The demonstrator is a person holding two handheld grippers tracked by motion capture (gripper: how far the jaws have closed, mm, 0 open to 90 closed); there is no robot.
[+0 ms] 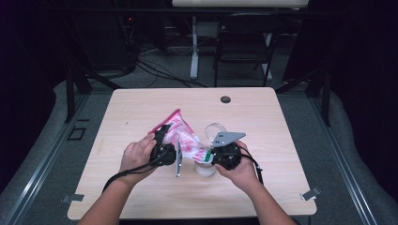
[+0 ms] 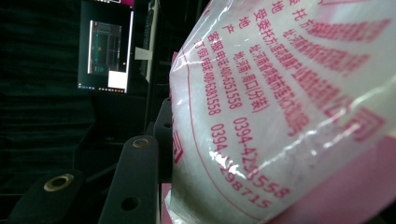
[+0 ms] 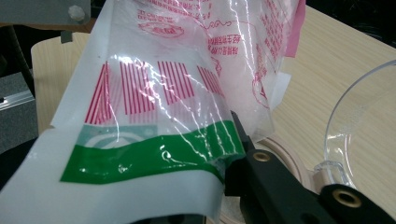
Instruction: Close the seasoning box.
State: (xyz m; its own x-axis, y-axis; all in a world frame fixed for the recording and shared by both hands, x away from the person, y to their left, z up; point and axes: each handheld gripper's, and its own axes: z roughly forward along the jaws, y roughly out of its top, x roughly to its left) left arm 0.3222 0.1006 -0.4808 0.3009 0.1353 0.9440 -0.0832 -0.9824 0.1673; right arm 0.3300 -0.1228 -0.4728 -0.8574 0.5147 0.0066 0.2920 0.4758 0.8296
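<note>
1. Pink-and-white printed plastic bag point(image 1: 180, 136), filled with a white powder or grain, is held up over the middle of the pale wooden table point(image 1: 141, 108), slanting from high on the left down to the right.
2. Just below its lower right end stands a small round white container point(image 1: 205, 169), near the person's side of the table. A clear plastic hinged lid point(image 1: 217, 129) stands open just beyond it.
3. Judged from this, the bag is raised and tilted toward the container, which looks like the start of pouring. No contents can be seen leaving the bag, and how full the container is cannot be told.
4. What seems left: getting the bag's lower end over the opening, emptying what is wanted, then setting the bag down and closing the lid.
5. The left gripper point(image 1: 162, 140), in the person's left hand point(image 1: 137, 154), has its black jaws partly apart and pressed around the bag's thicker upper part; in the left gripper view the bag's printed side bulges right beside one jaw.
6. The right gripper point(image 1: 211, 155), in the right hand point(image 1: 241, 171), is clenched tight on the bag's flat, sealed lower edge with its green stripe point(image 3: 154, 156), pinching the thin film.
</note>
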